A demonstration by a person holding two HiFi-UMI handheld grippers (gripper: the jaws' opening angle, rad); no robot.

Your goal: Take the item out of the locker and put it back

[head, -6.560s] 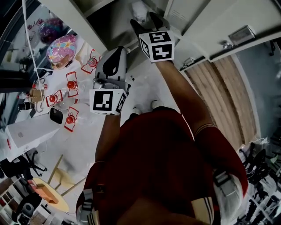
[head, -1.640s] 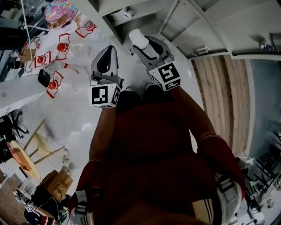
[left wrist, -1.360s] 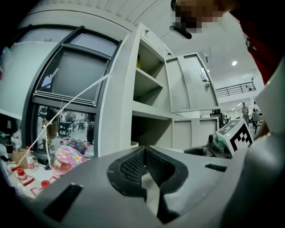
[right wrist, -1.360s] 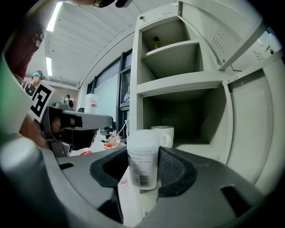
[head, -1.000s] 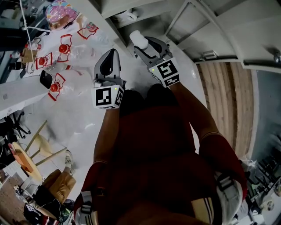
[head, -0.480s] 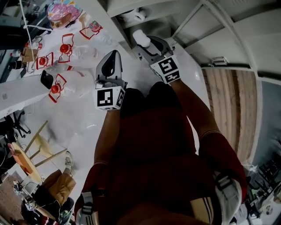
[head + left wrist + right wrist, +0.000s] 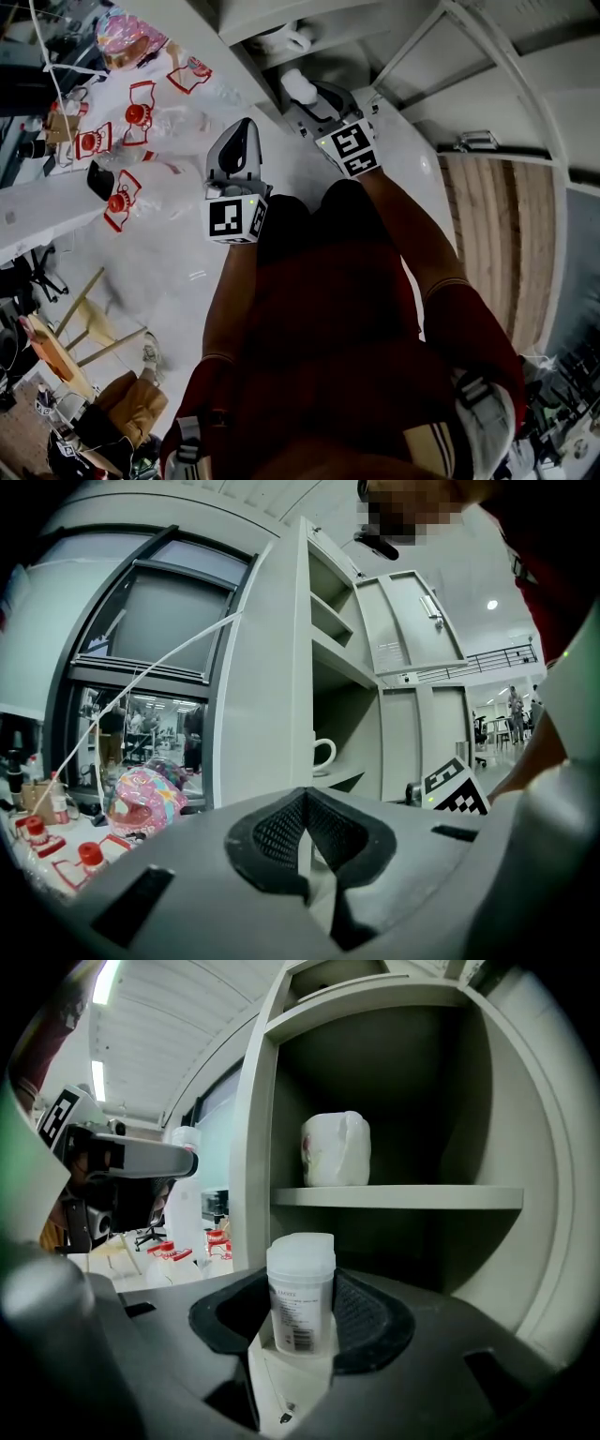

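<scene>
A small white plastic jar (image 7: 301, 1290) with a printed label stands upright between the pads of my right gripper (image 7: 302, 1314), which is shut on it. Jar and gripper hang just in front of the open locker (image 7: 403, 1197), below the shelf that carries a white mug (image 7: 335, 1149). In the head view the jar (image 7: 299, 85) sticks out of the right gripper (image 7: 307, 97) at the locker's mouth. My left gripper (image 7: 245, 129) hovers to the left of it, shut and empty, its pads (image 7: 281, 832) pressed together. The mug (image 7: 322, 755) also shows in the left gripper view.
An open locker door (image 7: 487, 75) stands to the right. To the left lies a white table (image 7: 56, 211) with several red-capped bottles (image 7: 127, 114) and a pink patterned object (image 7: 122, 33). Chairs and bags sit on the floor lower left.
Both grippers have sunk lower, and the right one has carried the jar closer to the locker opening. The left gripper has stayed shut beside it.
</scene>
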